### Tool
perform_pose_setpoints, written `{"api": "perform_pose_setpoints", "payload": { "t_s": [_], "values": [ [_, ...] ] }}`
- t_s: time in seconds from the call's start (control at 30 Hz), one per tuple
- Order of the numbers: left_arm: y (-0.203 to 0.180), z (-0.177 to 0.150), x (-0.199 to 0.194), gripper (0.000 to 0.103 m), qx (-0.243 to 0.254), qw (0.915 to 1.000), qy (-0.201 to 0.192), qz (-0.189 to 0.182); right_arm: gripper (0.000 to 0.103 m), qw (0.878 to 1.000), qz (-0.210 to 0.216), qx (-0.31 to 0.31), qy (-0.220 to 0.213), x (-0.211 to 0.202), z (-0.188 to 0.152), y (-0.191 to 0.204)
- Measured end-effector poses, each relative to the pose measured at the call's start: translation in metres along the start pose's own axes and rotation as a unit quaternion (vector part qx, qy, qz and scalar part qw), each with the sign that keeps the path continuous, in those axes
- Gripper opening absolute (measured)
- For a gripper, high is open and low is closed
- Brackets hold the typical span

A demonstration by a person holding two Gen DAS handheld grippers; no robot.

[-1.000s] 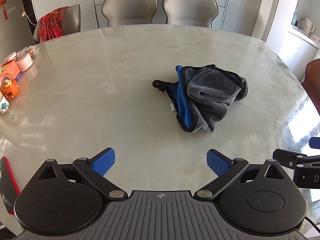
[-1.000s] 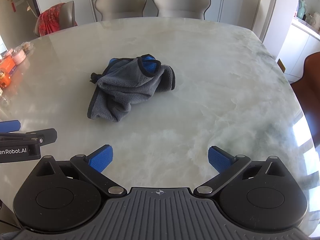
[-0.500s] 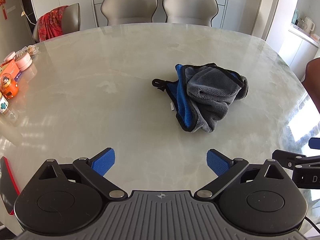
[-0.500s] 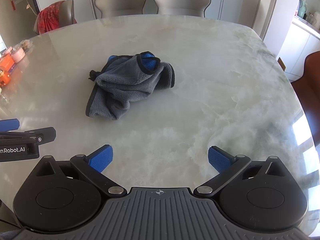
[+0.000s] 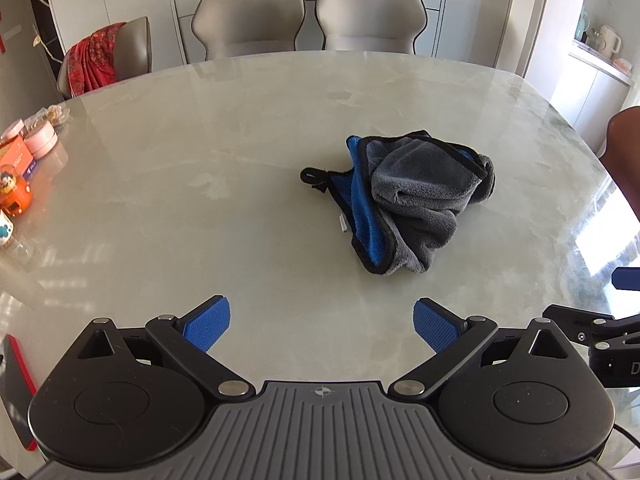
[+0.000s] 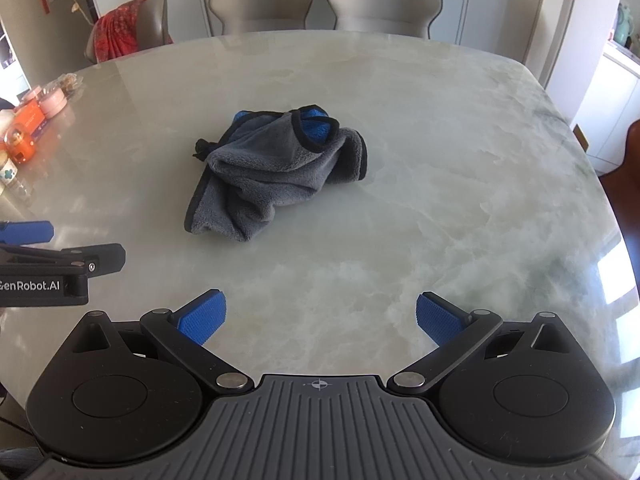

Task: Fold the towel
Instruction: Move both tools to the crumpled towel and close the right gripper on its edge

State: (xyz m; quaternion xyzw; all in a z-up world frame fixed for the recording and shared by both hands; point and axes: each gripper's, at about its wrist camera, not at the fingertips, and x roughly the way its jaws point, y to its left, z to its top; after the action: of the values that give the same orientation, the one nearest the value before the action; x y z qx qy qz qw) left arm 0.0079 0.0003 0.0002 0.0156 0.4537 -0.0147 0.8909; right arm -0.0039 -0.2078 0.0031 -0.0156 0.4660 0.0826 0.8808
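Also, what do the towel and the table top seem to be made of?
The towel looks like plush microfibre: fuzzy grey pile on one side, blue on the other, with a black stitched edge. The table looks like polished marble or a stone-look slab: pale surface with cloudy veins and glossy reflections of window light. Which of the two cannot be told.

Left gripper (image 5: 321,322): jaws spread wide, blue pads (image 5: 208,323) angled outward, nothing between them; body fills the bottom of its own view. Right gripper (image 6: 318,320): same pose, jaws wide apart, empty. Each gripper shows in the other's view: the right at the lower right edge of the left view, the left at the left edge of the right view.
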Motion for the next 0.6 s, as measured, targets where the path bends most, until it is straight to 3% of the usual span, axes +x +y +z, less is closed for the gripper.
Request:
{"api": "perform_pose_setpoints", "payload": {
  "t_s": [0.33, 0.5, 0.6],
  "values": [
    [0.003, 0.017, 0.001, 0.1, 0.035, 0.9991, -0.018, -0.017, 0.103, 0.999, 0.008, -0.025, -0.02, -0.001, 0.014, -0.01],
    [-0.002, 0.03, 0.001, 0.1, 0.119, 0.9914, -0.036, -0.041, 0.103, 0.995, 0.017, -0.087, -0.055, -0.006, 0.026, -0.011],
    [-0.005, 0.039, 0.001, 0.1, 0.184, 0.9806, -0.054, -0.041, 0.103, 0.983, 0.062, -0.138, -0.103, -0.014, 0.03, -0.013]
  ]
}}
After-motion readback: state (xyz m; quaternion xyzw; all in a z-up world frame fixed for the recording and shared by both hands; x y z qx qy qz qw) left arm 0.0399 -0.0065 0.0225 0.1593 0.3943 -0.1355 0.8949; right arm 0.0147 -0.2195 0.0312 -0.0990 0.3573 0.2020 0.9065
